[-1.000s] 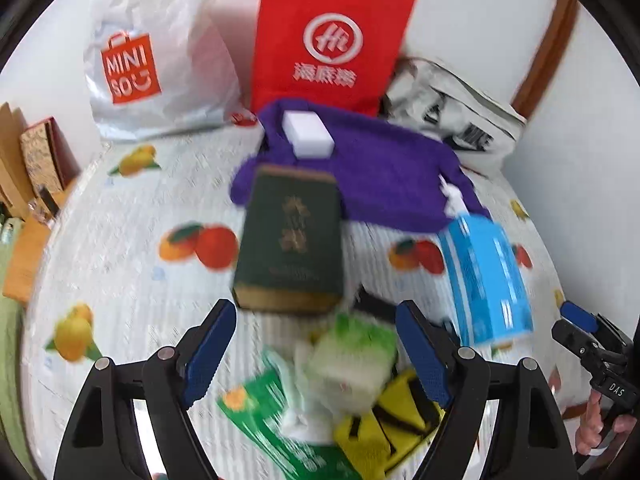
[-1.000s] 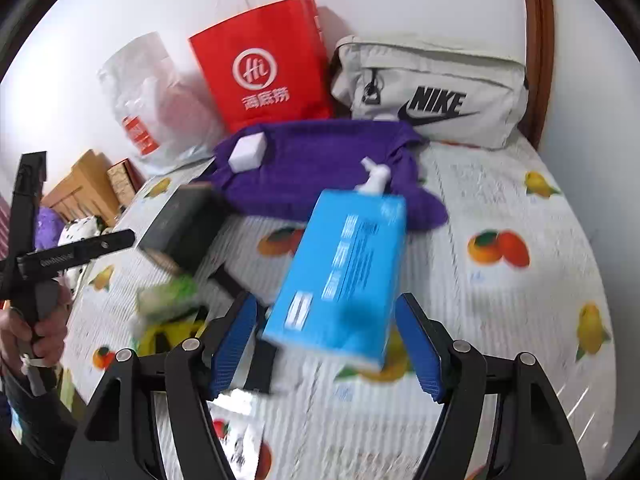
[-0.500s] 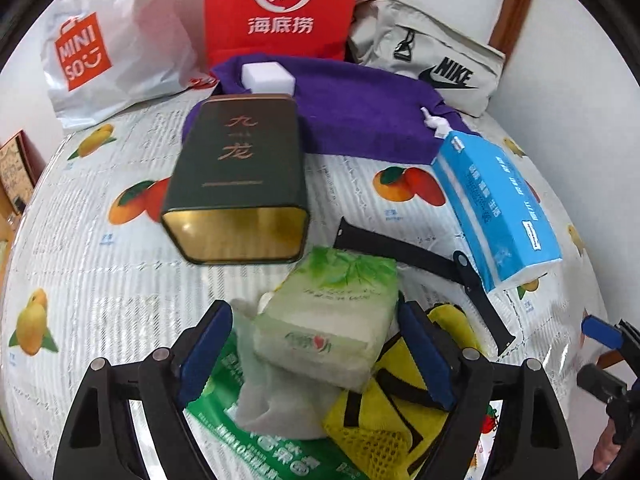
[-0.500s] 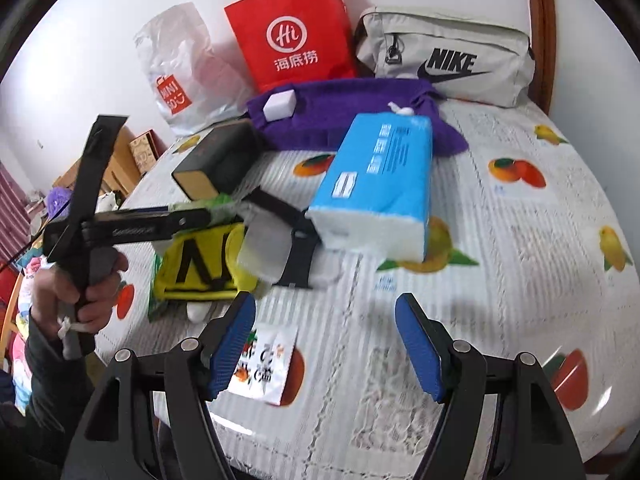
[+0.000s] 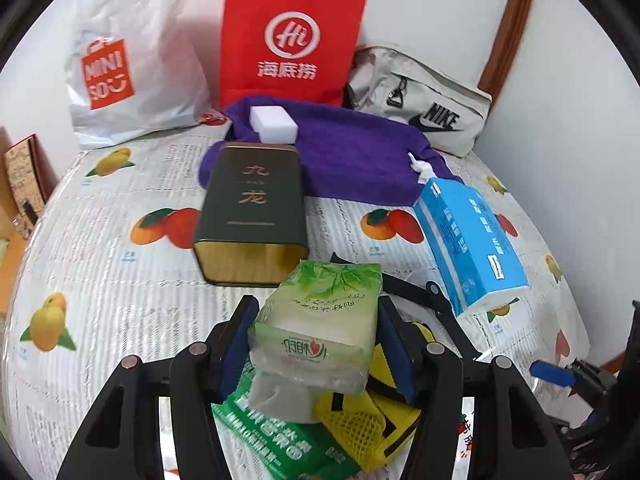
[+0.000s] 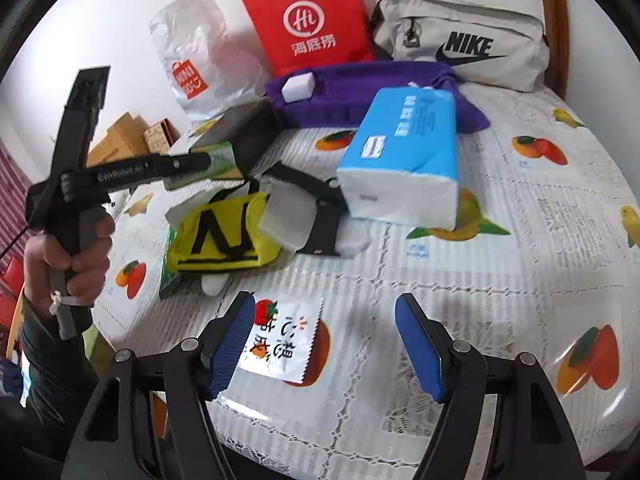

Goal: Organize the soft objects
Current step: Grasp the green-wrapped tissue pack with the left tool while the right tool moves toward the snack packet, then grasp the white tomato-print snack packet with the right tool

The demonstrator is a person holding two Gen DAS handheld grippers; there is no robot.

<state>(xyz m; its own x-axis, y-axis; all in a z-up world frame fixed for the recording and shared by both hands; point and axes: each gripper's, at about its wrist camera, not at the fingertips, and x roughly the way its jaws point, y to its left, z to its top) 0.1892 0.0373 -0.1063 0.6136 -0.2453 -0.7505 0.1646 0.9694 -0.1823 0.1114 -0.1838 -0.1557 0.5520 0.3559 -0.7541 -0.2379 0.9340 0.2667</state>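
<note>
Two tissue packs (image 5: 320, 320) (image 5: 468, 248), three bags (image 5: 292, 36) (image 5: 424, 100) (image 5: 132, 68), one tin (image 5: 252, 204)

What I can't make out from either wrist

My left gripper (image 5: 316, 342) covers both sides of the green tissue pack (image 5: 320, 320), so I can't see the pad contact; under it the yellow mesh pouch (image 5: 360, 420) and green packet (image 5: 276, 436) are mostly buried. At my right gripper (image 6: 325, 344), its left finger (image 6: 232, 344) overlaps the strawberry sachet (image 6: 288, 340). Beyond, the black strap (image 6: 320, 216) runs under the blue tissue pack (image 6: 404, 152).
</note>
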